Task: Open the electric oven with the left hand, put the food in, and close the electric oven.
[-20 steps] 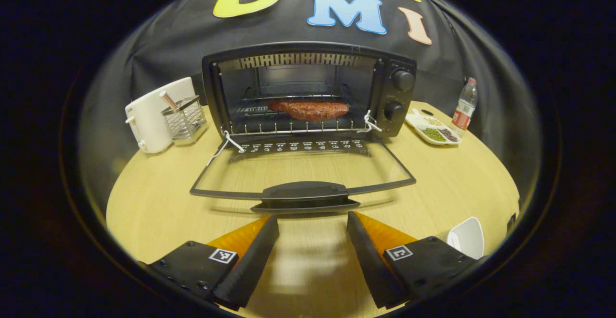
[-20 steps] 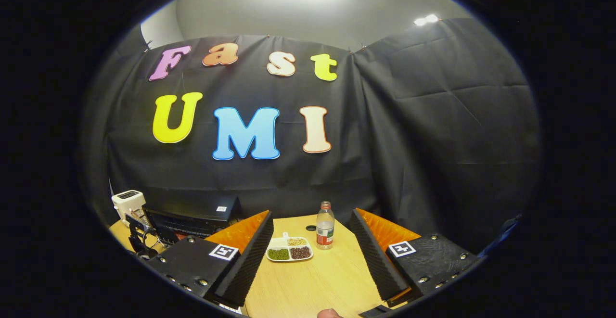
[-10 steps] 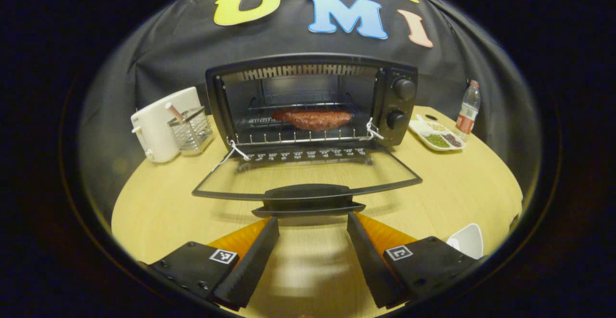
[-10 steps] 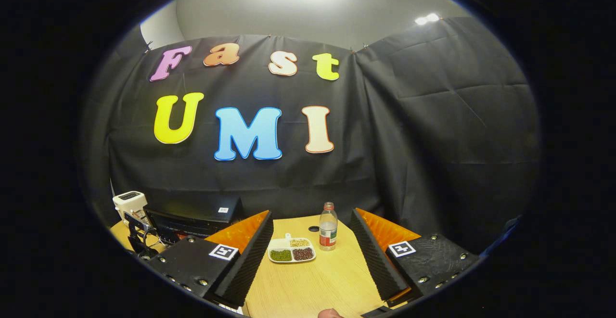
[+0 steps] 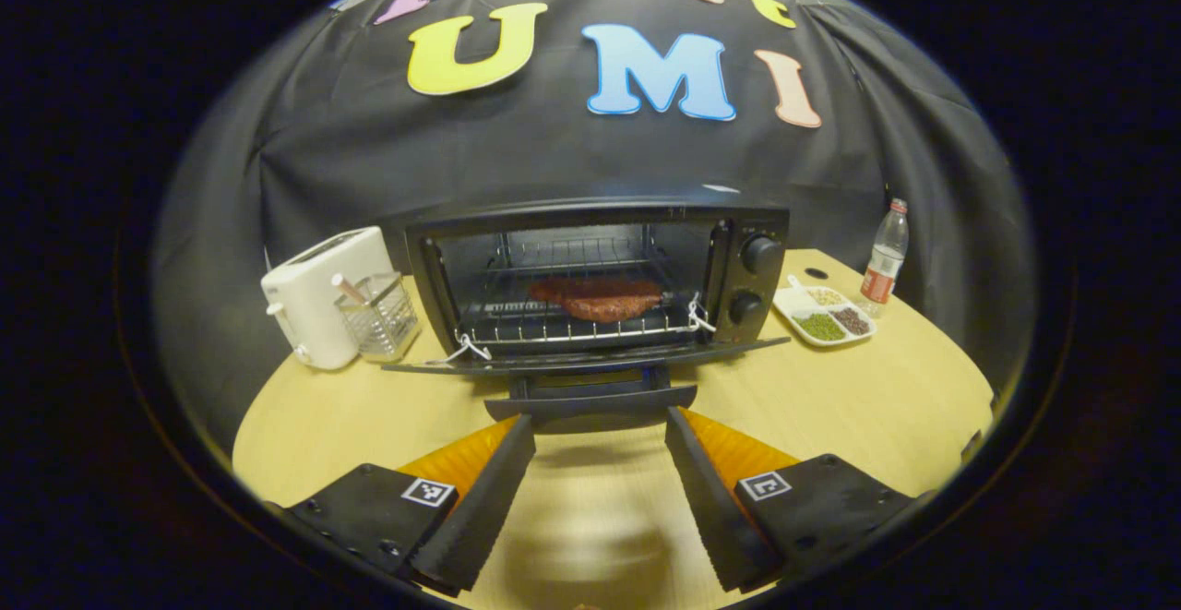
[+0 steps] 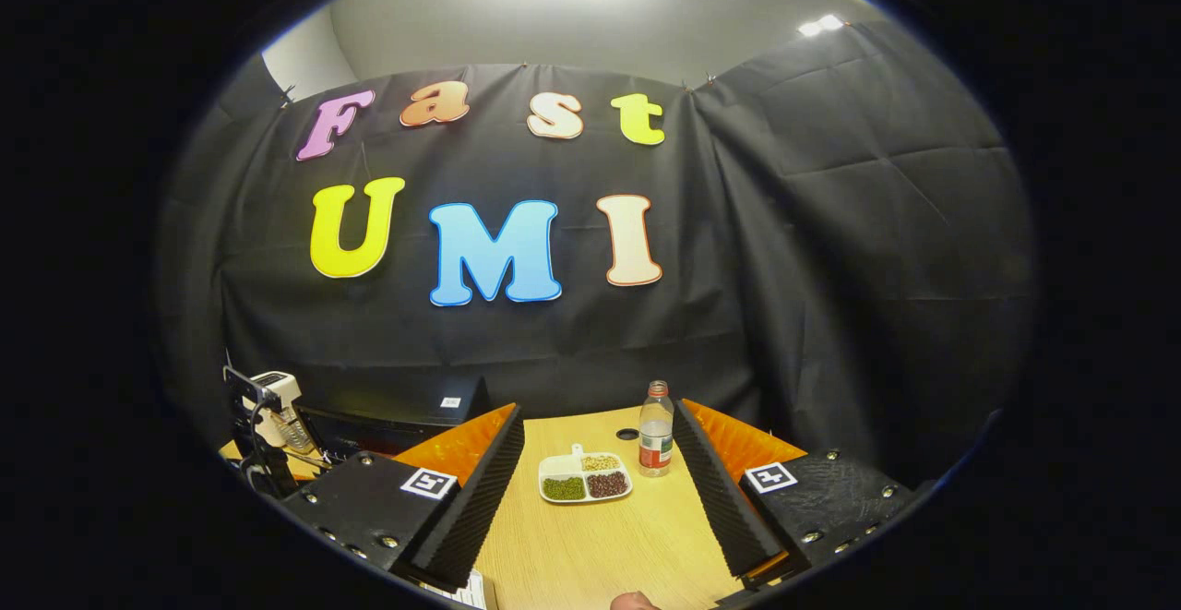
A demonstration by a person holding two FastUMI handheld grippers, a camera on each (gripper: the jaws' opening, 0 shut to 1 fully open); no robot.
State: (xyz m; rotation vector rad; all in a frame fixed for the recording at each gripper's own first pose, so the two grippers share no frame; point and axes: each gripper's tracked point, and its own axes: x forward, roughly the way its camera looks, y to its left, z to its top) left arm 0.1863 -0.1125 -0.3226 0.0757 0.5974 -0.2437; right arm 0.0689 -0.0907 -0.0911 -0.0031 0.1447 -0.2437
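Note:
The black electric oven [image 5: 595, 278] stands at the middle of the round wooden table, and it also shows at the left in the right gripper view [image 6: 397, 407]. Its glass door [image 5: 590, 361] hangs down open and I see it nearly edge-on. A reddish-brown slab of food [image 5: 598, 298] lies on the wire rack inside. My left gripper [image 5: 600, 424] is open, fingertips just below and before the door handle [image 5: 590, 401], apart from it. My right gripper [image 6: 598, 414] is open and holds nothing, raised over the table's right side.
A white toaster [image 5: 318, 292] and a wire holder [image 5: 378, 315] stand left of the oven. A divided dish of beans [image 5: 824, 315] [image 6: 586, 479] and a plastic bottle [image 5: 884, 255] [image 6: 656, 430] sit to its right. Bare tabletop [image 5: 876, 407] lies around them.
My left gripper has sunk low and closed in on the door handle, so the open door now shows edge-on instead of from above. The right gripper has barely shifted.

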